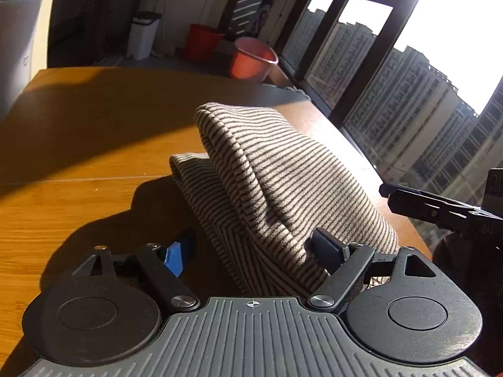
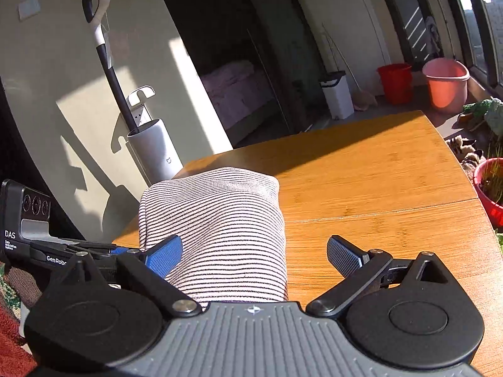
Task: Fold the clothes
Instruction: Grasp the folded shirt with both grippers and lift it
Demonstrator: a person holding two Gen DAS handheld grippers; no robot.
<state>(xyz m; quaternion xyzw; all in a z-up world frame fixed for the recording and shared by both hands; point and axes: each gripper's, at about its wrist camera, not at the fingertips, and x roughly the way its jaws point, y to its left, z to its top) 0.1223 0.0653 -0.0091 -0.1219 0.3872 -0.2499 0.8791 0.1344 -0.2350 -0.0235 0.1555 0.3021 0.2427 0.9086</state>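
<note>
Left wrist: hand-held gripper [image 1: 251, 251] wide apart w/ striped garment [image 1: 267, 182] between.

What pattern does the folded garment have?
Thin dark stripes on pale cloth; the right wrist view shows it best.

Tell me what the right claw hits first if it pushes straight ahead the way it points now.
The striped garment: it already lies between the open fingers of the right claw, bunched on the wooden table. Beyond it, bare tabletop; depth is hard to judge.
</note>
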